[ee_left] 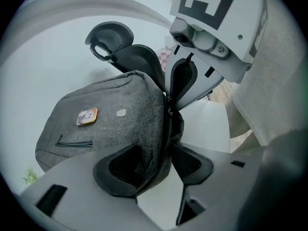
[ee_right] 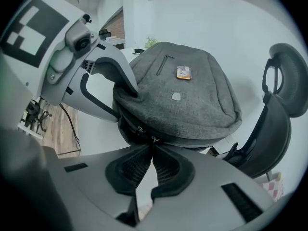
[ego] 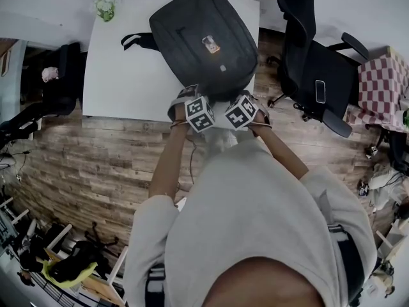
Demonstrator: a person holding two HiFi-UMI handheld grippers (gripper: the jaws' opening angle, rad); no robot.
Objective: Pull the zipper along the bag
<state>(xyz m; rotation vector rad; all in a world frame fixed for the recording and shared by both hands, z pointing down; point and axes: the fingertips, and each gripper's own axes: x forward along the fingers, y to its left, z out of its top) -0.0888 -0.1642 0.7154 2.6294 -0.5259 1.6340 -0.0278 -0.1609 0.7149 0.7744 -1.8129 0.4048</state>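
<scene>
Closest in, the left tool (ee_left: 161, 153) is seen clamped on a fold of grey fabric at the near end of the backpack (ego: 204, 40), with the cloth bunched between its dark pads. Just beside it, the right tool (ee_right: 151, 146) is drawn narrow. Its tips are pinched together on what is taken to be the small metal zipper pull (ee_right: 154, 139), at the dark zipper track (ee_right: 185, 139) that runs round the bag under its top panel. The backpack is laid flat on the white worktop (ego: 121, 75), its near end at the edge closest to the person, and a small orange badge (ego: 210, 43) is fixed on its upper face. The step in hand is judged to be the very start of the pull: both grasps are made, one to anchor and one to draw. How much of the track is open cannot be told. For the next move, the pull would have to be led along the curve of the track, away from the anchored fabric, while the cloth is held taut by the left tool so that the slider is not jammed. So small a tab could easily be lost from the grip. Farther off, a potted plant (ego: 106, 6) is stood at the worktop's far corner, and a black office chair (ego: 316, 75) is placed to the right on the wooden floor (ego: 96, 165).
</scene>
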